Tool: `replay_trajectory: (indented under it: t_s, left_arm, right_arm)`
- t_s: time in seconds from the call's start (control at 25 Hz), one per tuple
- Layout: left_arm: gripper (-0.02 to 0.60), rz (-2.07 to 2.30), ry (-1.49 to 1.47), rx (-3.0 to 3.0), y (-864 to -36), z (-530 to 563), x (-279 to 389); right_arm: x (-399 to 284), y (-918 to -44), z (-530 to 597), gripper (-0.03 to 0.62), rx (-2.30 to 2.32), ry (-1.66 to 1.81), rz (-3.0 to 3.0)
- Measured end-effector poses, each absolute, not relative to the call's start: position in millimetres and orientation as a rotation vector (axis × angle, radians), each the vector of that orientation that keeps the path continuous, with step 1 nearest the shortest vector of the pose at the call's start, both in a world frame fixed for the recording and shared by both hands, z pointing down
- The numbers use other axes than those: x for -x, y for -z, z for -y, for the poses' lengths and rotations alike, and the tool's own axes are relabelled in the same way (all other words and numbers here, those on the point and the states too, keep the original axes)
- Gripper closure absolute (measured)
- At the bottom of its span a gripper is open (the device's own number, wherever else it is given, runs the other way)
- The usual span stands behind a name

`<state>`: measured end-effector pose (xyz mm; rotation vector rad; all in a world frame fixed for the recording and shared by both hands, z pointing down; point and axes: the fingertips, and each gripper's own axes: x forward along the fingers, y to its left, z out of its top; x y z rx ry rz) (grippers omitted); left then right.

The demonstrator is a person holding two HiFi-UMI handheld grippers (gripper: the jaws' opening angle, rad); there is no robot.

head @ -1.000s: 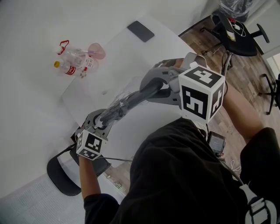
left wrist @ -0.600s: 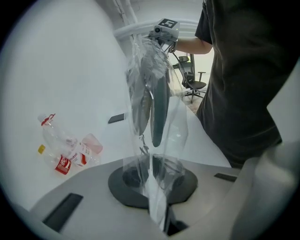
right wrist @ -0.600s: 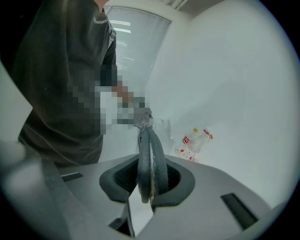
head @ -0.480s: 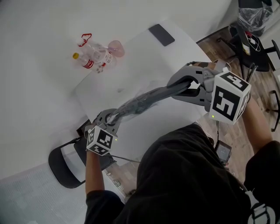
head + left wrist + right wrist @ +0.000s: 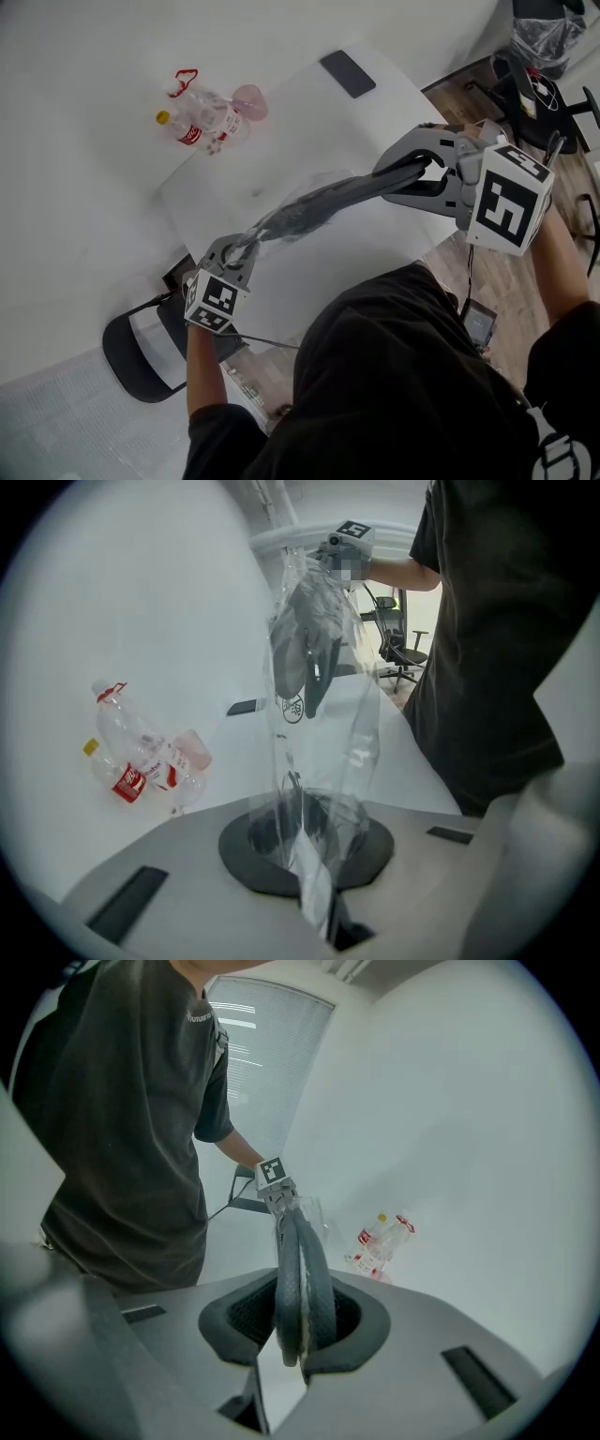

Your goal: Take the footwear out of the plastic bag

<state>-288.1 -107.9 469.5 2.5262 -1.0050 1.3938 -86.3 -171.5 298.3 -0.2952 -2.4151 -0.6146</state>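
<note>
A pair of dark grey slippers [image 5: 330, 201] hangs stretched over the white table [image 5: 309, 112] between my two grippers. My right gripper [image 5: 414, 174] is shut on one end of the pair, and the two soles [image 5: 300, 1279] stand pressed together between its jaws. A clear plastic bag [image 5: 319, 761] still sheathes the far end of the slippers [image 5: 309, 649]. My left gripper [image 5: 240, 249] is shut on the bag's bunched tail [image 5: 314, 869], low at the table's near left edge. The right gripper is higher than the left.
Empty plastic bottles [image 5: 199, 124] and a pink cup [image 5: 249, 101] lie at the table's far left. A dark phone [image 5: 347, 73] rests at the far edge. A black chair [image 5: 141, 356] stands below the left hand; office chairs [image 5: 544, 89] stand at the right.
My right gripper has drawn the slippers up and to the right, away from the left gripper. The bag and slippers now span a longer, tauter line. The left hand has stayed about where it was.
</note>
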Motion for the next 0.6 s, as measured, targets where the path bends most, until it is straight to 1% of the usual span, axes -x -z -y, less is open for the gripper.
replay_trajectory:
  t_s: [0.4, 0.6]
  left_arm:
    - [0.552, 1.059, -1.313, -2.43, -485.6, 92.1, 307.4]
    - [0.552, 1.2, -1.205, -2.303, -488.5, 97.4, 329.6]
  right_arm:
    - [75.0, -300.4, 173.5, 0.516, 0.293, 0.604, 2.43]
    - [66.6, -289.5, 188.0, 0.516, 0.208, 0.625, 2.462]
